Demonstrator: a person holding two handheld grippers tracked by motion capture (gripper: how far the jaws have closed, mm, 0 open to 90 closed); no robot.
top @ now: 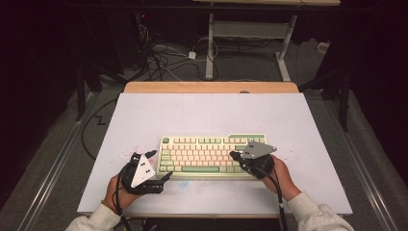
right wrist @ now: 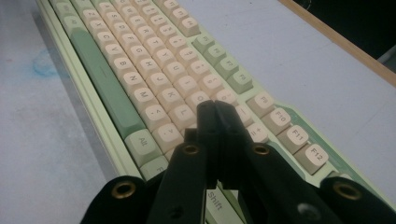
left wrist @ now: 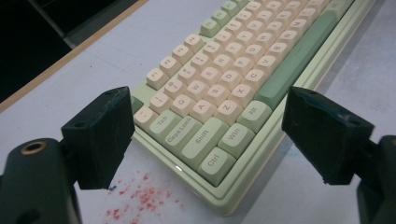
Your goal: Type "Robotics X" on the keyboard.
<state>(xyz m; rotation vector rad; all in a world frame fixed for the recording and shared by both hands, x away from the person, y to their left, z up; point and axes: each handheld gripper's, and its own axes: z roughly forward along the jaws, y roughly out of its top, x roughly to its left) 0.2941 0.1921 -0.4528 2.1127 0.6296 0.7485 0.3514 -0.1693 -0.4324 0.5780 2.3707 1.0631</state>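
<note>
Two grippers at a pale-green plastic keyboard with cream keys [top: 211, 155], centre frame.
Left gripper [top: 160, 166] jaws apart, lower left; right gripper [top: 234, 155] jaws together over the keys.
</note>
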